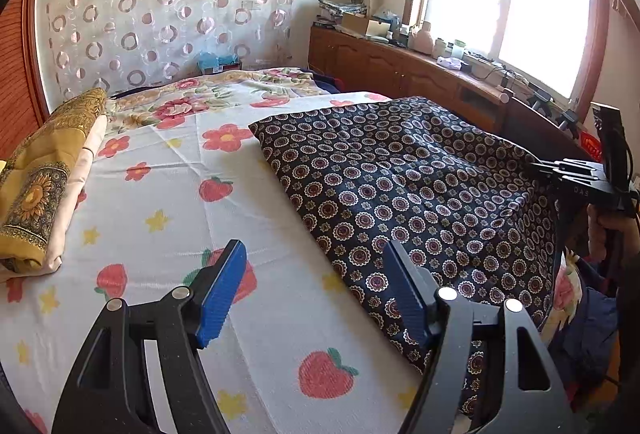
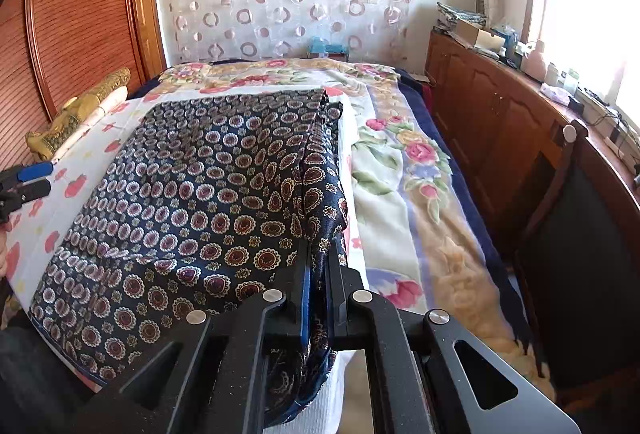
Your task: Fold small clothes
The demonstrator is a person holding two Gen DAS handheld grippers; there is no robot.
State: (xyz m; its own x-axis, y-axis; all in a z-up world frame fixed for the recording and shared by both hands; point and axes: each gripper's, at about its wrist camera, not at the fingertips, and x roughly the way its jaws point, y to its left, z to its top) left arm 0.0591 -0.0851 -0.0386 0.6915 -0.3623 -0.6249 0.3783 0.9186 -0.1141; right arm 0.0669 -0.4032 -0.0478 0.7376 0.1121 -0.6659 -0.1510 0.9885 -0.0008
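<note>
Right claw (image 2: 318,286) pinches our patterned cloth's (image 2: 192,194) bunched edge; left claw (image 1: 316,294) gapes empty.
We should ease that edge down flat before releasing.

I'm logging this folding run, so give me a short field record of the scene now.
surface: strawberry-print sheet on a bed
garment: dark patterned cloth, spread flat, right edge bunched
left gripper: open, over the sheet, beside the cloth's left edge
right gripper: cloth edge between its jaws
nearby: folded yellow sunflower blanket
</note>
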